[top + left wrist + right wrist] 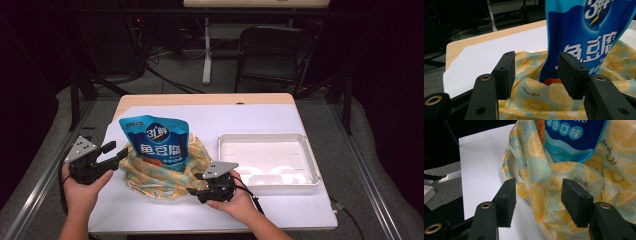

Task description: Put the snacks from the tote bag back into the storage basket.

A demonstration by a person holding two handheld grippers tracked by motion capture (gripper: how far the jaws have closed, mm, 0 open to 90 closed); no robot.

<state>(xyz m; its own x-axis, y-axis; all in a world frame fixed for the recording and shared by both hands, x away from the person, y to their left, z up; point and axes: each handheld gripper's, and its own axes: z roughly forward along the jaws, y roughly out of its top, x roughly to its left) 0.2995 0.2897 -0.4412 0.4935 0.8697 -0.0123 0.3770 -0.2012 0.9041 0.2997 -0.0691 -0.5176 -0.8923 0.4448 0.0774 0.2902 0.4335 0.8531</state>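
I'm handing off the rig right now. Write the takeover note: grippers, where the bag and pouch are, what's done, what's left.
Left gripper: open, at the cloth bag's left edge, holding nothing.
Right gripper: open, at the bag's near right edge, holding nothing.
Lemon-print cloth bag: slumped on the white table cover.
Blue snack pouch: upright, its bottom inside the bag, its top sticking out.
White tray: right of the bag, looks empty.
Done: pouch partly in.
Left, probably: seat the pouch fully.
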